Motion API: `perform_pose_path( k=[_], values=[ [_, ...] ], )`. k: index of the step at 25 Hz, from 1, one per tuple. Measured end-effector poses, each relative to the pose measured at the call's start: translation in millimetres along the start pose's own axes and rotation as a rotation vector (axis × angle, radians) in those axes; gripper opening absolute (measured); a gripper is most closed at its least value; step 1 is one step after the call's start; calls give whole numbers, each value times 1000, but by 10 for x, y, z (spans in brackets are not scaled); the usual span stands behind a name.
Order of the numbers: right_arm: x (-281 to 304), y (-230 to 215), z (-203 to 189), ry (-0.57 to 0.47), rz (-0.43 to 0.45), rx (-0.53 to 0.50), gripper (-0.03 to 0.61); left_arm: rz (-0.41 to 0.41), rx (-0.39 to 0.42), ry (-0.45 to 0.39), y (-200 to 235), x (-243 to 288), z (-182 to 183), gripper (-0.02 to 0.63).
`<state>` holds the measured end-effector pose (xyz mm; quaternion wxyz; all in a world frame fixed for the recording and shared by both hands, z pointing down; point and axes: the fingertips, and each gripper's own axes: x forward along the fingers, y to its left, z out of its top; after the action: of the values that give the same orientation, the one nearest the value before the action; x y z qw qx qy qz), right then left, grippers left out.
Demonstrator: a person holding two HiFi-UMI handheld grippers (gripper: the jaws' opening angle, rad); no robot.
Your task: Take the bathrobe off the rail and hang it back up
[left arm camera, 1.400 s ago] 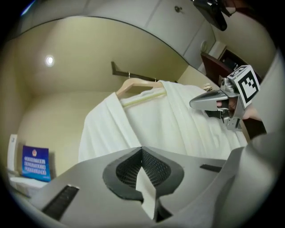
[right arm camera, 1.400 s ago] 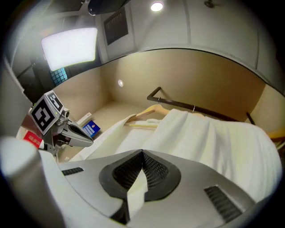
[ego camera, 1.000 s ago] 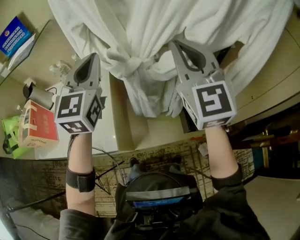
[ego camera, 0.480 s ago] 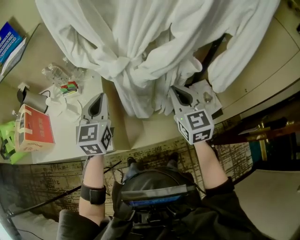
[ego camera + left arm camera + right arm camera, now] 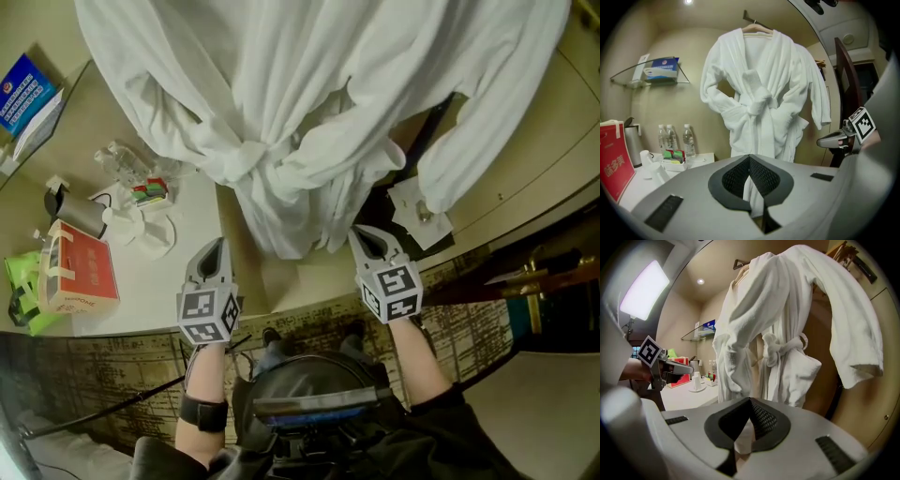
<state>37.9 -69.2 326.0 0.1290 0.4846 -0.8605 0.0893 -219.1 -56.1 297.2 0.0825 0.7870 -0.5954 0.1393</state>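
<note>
A white bathrobe (image 5: 309, 112) hangs on a wooden hanger (image 5: 757, 29) from a rail hook (image 5: 749, 17) against the beige wall, its belt knotted at the waist (image 5: 753, 101). Both grippers are held low in front of it, apart from the cloth. My left gripper (image 5: 218, 246) is shut with nothing in it and points at the robe's lower half (image 5: 759, 136). My right gripper (image 5: 361, 234) is shut and empty too, just below the robe's hem and to its right. One sleeve (image 5: 855, 333) hangs out to the right. The left gripper (image 5: 675, 366) shows at the left of the right gripper view.
A white counter (image 5: 159, 281) at the left carries water bottles (image 5: 675, 139), a snack tray (image 5: 150, 192), cups, a kettle (image 5: 80, 214) and a red box (image 5: 80, 267). A glass corner shelf (image 5: 647, 77) holds a blue tissue box. Dark wooden furniture (image 5: 846, 79) stands at the right.
Both grippers have drawn back and down from the robe's belt and front, and they now sit below its hem. The robe hangs in place.
</note>
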Motion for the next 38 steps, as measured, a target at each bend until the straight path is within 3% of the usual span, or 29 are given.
perform_pose_path(
  k=[38],
  values=[
    [19,-25,-248,65,9,26,17,2,-10,87,-95,-23,-349,5]
  ],
)
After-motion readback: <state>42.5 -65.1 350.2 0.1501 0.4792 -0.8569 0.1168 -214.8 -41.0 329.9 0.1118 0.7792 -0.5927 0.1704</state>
